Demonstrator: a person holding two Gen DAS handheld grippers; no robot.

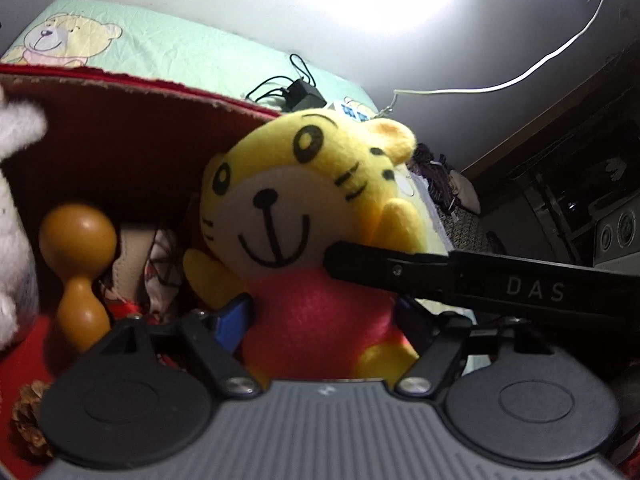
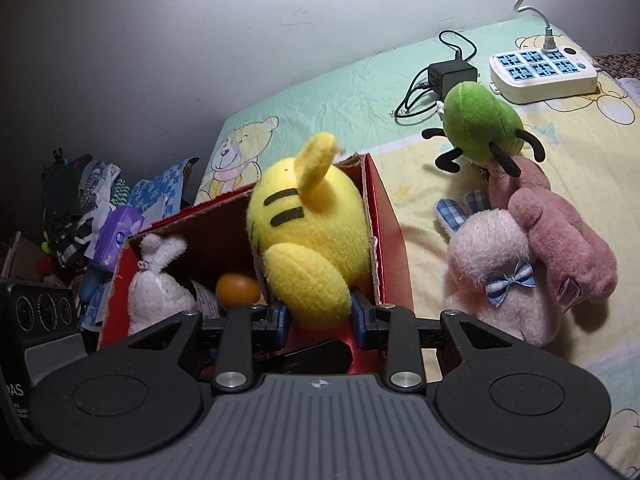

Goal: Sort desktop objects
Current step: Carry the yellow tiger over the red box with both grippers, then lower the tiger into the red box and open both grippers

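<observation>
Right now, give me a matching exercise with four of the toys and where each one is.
Things:
1. yellow tiger plush
2. white bunny plush
3. green plush
4. wooden gourd

Places:
A. on the sheet, near the power strip
B. inside the red box, far corner
C. pinched in the right claw
D. inside the box, beside the tiger

Pairs: 1-C, 2-B, 3-A, 4-D

Both grippers look alike: ribbed grey body, black round discs, silver screws, seemingly blue-padded jaws.

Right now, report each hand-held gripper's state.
Left hand-held gripper: closed on the yellow tiger plush, at its red body.
Right hand-held gripper: closed on the same plush, from behind.
</observation>
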